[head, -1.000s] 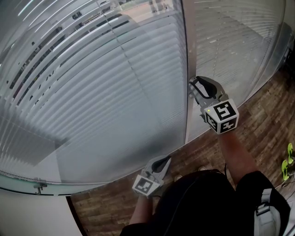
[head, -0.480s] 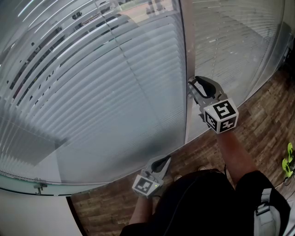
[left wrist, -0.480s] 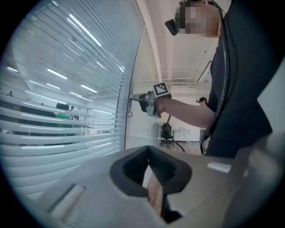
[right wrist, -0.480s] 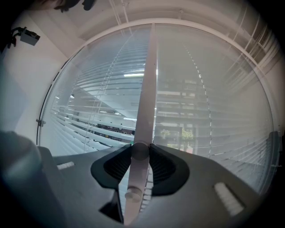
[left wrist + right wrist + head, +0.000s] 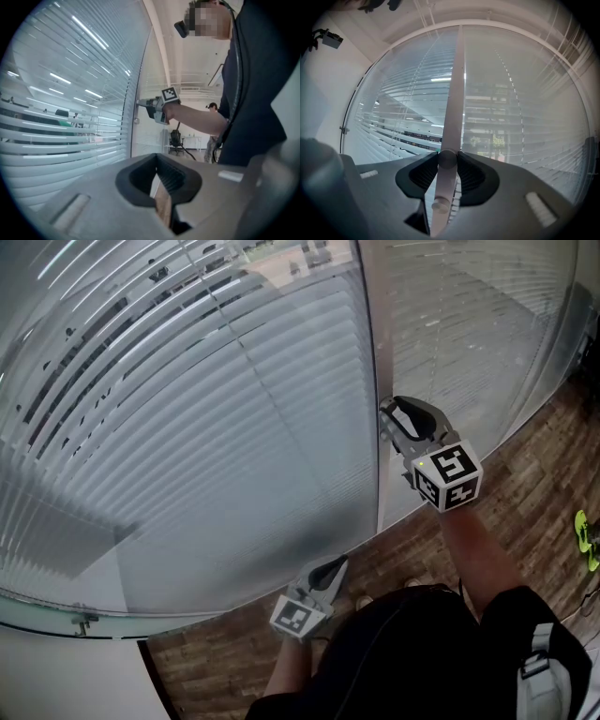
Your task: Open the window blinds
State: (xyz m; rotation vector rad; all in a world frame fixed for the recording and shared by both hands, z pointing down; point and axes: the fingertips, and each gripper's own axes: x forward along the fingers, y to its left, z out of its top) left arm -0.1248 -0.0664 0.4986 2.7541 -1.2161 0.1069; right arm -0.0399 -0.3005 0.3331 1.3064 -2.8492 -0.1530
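Slatted blinds (image 5: 216,427) hang behind curved glass, mostly closed, with gaps near the top left. A grey upright post (image 5: 367,381) divides them from a second blind panel (image 5: 459,324). My right gripper (image 5: 389,420) points at the post. In the right gripper view its pads are shut on a small round knob (image 5: 447,158) on the post (image 5: 454,93). A second knob (image 5: 440,205) sits just below. My left gripper (image 5: 330,568) hangs low near the floor, apart from the glass, jaws together and holding nothing (image 5: 159,187). The left gripper view shows the right gripper (image 5: 140,102) at the post.
Wood-plank floor (image 5: 525,493) runs along the foot of the glass. A white wall and a small metal bracket (image 5: 82,622) lie at the lower left. A yellow-green object (image 5: 586,535) is at the right edge. An office chair (image 5: 175,139) stands far behind.
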